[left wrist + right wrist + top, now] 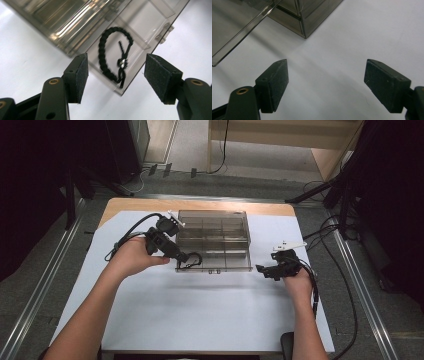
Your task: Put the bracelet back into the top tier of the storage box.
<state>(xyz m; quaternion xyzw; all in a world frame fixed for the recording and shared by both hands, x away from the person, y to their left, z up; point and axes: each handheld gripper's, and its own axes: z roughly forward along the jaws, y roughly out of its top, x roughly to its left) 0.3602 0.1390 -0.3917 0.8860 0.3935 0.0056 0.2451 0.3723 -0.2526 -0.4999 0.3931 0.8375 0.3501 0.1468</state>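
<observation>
A smoky clear compartment box (213,227) stands on the white sheet at the table's middle. A black braided bracelet (100,50) with a small metal bead lies in the box's front left corner (196,256), seen through the plastic. My left gripper (186,259) hovers just over that corner, open. In the left gripper view the bracelet sits beyond and between the pads (81,75), untouched. My right gripper (261,269) is open and holds nothing, a little right of the box's front right corner. Its pads (275,80) frame bare white sheet.
A flat clear panel (237,32) of the box juts out above the sheet at the left of the right gripper view. The white sheet (210,310) covers the wooden table. Cables (345,285) trail off the table's right side.
</observation>
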